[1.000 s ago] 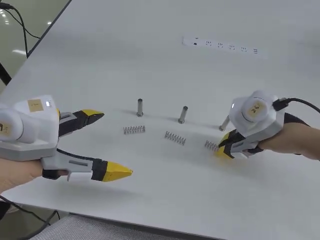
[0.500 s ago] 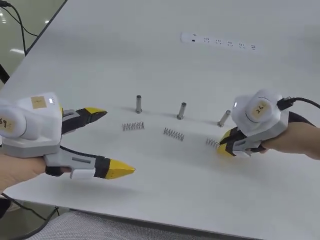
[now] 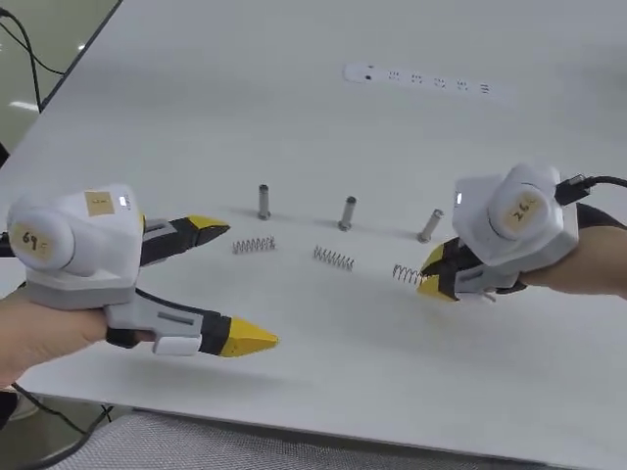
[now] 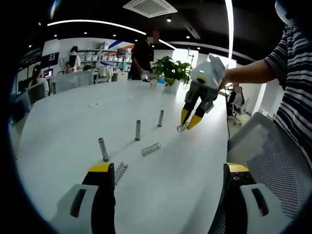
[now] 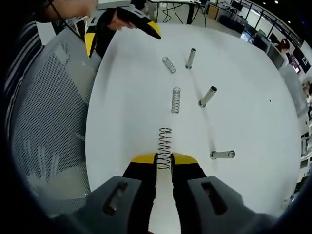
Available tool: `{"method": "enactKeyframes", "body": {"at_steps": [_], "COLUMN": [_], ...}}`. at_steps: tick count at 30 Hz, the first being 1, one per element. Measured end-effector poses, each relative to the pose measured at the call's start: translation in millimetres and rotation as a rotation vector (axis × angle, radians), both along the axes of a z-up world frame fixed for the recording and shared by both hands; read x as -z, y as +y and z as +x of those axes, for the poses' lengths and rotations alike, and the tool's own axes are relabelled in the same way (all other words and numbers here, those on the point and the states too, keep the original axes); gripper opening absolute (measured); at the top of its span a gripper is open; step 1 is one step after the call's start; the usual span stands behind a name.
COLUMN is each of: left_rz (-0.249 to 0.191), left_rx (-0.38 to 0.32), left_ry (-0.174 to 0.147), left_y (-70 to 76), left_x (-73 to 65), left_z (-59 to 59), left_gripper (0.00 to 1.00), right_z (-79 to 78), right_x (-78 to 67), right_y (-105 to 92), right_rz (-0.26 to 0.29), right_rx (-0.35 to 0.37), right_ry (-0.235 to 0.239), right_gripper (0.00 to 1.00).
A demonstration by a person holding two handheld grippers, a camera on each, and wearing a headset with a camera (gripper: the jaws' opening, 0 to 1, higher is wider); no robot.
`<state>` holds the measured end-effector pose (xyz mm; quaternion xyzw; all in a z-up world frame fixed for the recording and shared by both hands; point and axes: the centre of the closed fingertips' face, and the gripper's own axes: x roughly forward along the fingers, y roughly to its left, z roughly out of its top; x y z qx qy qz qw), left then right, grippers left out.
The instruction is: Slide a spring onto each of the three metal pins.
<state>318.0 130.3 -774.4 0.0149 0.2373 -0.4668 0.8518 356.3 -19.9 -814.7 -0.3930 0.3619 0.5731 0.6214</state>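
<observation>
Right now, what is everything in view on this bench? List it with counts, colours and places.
Table: one, white, under everything.
Metal pins: three, silver-grey, standing in a row mid-table.
Springs: three, silver, one in front of each pin; the rightmost is pinched at one end.
Power strip: one, white, far side of the table.
Mesh chair: one, grey, at the table's near edge.
Left gripper: one, white with yellow tips, jaws wide apart, near left.
Right gripper: one, same colours, jaws closed on the rightmost spring's end.
Hands: two, one holding each gripper.
</observation>
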Motion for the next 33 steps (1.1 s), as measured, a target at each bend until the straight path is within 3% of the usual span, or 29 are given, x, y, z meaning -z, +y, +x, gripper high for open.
{"method": "enactKeyframes", "body": {"at_steps": [8,20,28,33], "left_rz": [-0.038,-0.088,-0.144,-0.198], "left_rx": [0.098,0.181,0.239,0.249], "left_ry": [-0.033,-0.058,-0.045,-0.044], "left_y": [-27.5,-59.8,-83.6,-94.8], "left_x": [-1.7,-8.1,-7.4,-15.6], "left_z": [2.5,6.2,3.2,5.4], "left_gripper": [0.89,0.74,0.54,0.43], "right_z": [-16.4,-33.5,-40.1,-44.5], "right_x": [-12.0,-31.3,-33.7,-34.2], "right_y": [11.3,29.8,39.1,41.9], "right_rz": [0.025,0.068,0.085,0.086], "right_rx": [-0.043,-0.085,-0.104,-0.122], "right_ry": [-0.004,-0.002,-0.001,0.001], "right_gripper": [0.13,0.13,0.13,0.13]}}
